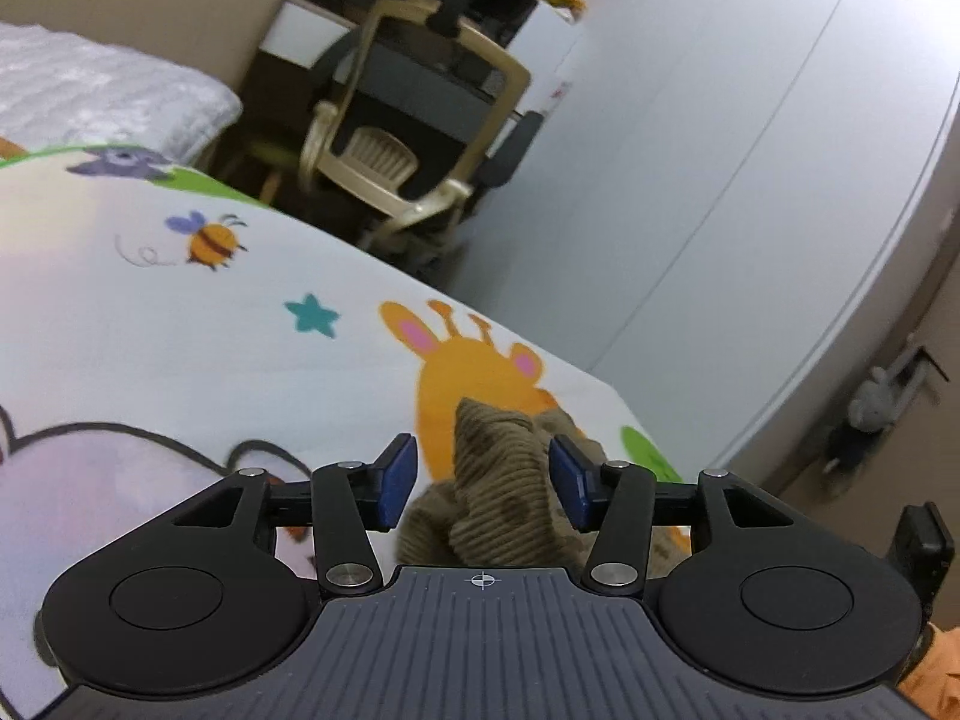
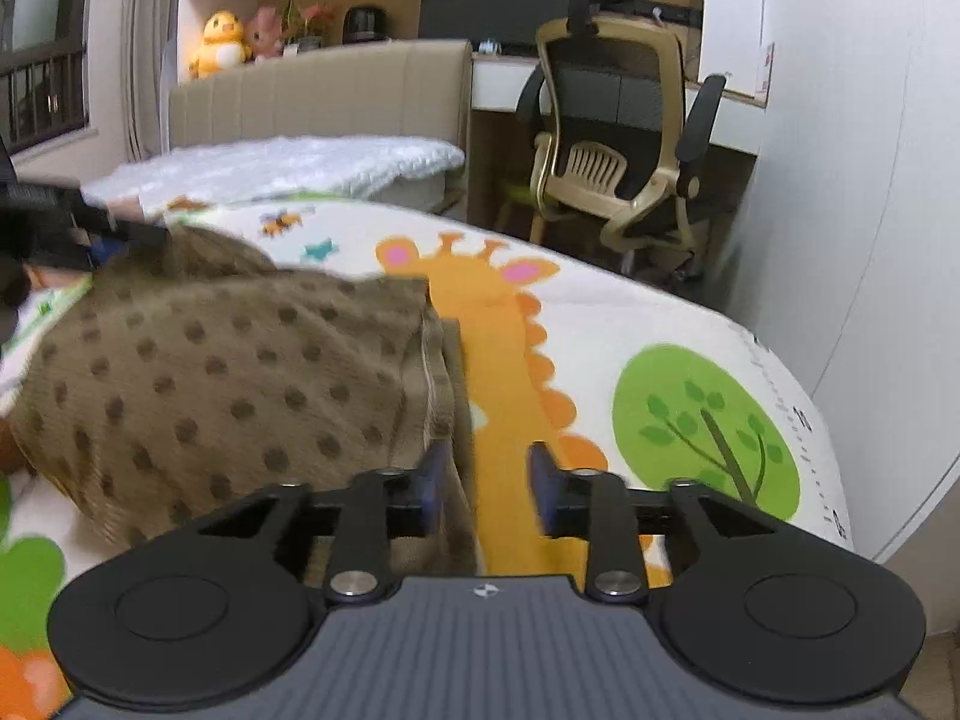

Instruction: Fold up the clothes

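A brown corduroy garment with dark dots [image 2: 228,372] lies on a bed sheet with cartoon animals [image 2: 600,324]. In the left wrist view a bunched corner of it [image 1: 498,492] stands between the blue pads of my left gripper [image 1: 483,483]; the jaws are apart and do not press it. The left gripper also shows at the left edge of the right wrist view [image 2: 66,234], at the garment's far end. My right gripper [image 2: 486,489] is open at the garment's near right edge, its left pad [image 2: 433,489] against the cloth.
A beige office chair [image 2: 618,168] stands beyond the bed by a desk. A white quilted blanket [image 2: 288,171] lies at the headboard end. A white wardrobe wall [image 1: 750,150] runs along the right. Plush toys [image 2: 225,39] sit on a shelf.
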{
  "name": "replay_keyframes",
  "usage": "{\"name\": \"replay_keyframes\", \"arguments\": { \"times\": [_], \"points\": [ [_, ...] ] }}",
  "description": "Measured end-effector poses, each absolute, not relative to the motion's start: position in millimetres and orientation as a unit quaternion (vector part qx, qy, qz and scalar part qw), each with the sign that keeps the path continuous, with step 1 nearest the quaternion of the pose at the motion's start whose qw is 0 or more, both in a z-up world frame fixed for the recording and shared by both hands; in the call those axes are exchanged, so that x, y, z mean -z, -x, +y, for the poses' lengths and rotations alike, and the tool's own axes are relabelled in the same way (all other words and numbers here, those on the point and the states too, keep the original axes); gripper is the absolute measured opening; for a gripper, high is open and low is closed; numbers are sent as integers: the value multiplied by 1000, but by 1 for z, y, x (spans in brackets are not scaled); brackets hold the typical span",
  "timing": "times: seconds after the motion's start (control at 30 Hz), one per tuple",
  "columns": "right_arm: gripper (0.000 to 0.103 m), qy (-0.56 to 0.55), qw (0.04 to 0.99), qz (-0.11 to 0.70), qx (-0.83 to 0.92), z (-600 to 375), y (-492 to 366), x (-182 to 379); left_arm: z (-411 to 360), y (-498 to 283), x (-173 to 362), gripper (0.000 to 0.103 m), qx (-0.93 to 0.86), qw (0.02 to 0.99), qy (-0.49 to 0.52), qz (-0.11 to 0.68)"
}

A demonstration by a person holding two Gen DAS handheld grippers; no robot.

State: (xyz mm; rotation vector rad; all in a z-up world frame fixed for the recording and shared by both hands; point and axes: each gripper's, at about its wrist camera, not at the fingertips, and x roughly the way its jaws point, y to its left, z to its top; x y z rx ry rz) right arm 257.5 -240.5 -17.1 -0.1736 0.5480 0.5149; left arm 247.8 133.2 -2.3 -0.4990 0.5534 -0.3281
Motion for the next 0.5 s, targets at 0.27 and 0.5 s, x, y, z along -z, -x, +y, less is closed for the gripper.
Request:
{"name": "replay_keyframes", "arguments": {
  "times": [0.27,0.5],
  "points": [
    [103,12,913,267,-307,-215,-255,3,110,-284,35,52,125,921,181,322],
    [103,41,882,322,-341,-172,-262,26,114,-285,42,59,122,919,179,330]
  ]
}}
